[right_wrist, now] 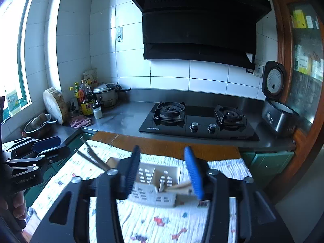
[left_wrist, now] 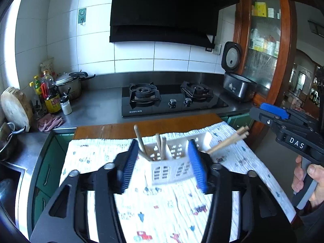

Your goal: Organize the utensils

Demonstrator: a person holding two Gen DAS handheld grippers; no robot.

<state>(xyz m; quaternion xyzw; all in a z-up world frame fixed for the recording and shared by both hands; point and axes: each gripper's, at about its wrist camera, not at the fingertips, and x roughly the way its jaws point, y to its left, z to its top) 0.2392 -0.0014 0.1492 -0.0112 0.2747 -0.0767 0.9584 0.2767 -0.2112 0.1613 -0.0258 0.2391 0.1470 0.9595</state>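
Fingers of both grippers stand spread wide, and neither pair visibly grips anything. The white utensil holder [left_wrist: 172, 163] stands on the patterned cloth [left_wrist: 162, 212] towards the far edge of the wooden table [left_wrist: 125, 130], roughly midway between its left and right edges.

Progress: several wooden chopsticks [left_wrist: 161, 144] already stand upright in the holder's compartments, so part of the sorting appears done. One bundle of chopsticks [left_wrist: 228, 141] leans out of the holder's right side at a low angle, tips pointing towards the right edge of the cloth; it probably needs to be seated upright. In the right wrist view, dark utensils [right_wrist: 93, 156] project from the holder's left side at a slant. Whether they rest inside a compartment or on the cloth cannot be determined. No loose utensils are visible elsewhere on the cloth.

Position relative to the fingers: in the left wrist view the holder lies between the left gripper [left_wrist: 162, 164] pads, closer to the right pad, with clear space on the left; contact cannot be confirmed. In the right wrist view the holder [right_wrist: 156, 184] sits between and below the right gripper [right_wrist: 164, 174] pads, and the leaning bundle [right_wrist: 180, 188] runs up to the right pad; contact is uncertain.

Beyond the table's far edge runs a steel counter [left_wrist: 101, 105] with a gas hob [left_wrist: 172, 99].
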